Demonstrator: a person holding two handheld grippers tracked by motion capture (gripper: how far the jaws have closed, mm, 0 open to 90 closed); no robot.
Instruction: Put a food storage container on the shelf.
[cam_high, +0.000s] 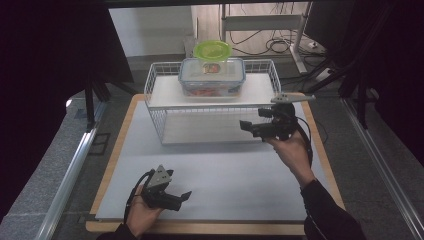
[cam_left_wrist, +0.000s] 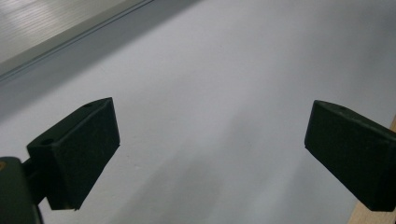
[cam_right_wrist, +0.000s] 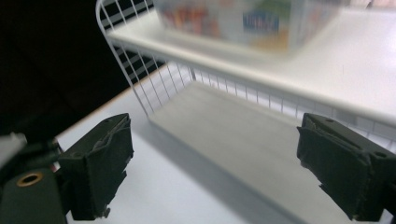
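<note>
Your left gripper (cam_high: 172, 196) sits low over the table (cam_high: 225, 170), jaws wide apart and empty. At centre, the rack (cam_high: 210, 102) carries a clear box (cam_high: 212, 76); a green lid (cam_high: 212, 50) behind is partly hidden. Your right gripper (cam_high: 255, 127), jaws spread, faces the rack's lower shelf; the box blurs there.

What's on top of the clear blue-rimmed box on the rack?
A green-lidded tub sits on the box. The tub's contents are hidden by its lid; blurred colourful items show through the box's walls.

Black hand-held gripper (cam_high: 182, 196) with cable; dark sleeve (cam_high: 327, 212).
</note>
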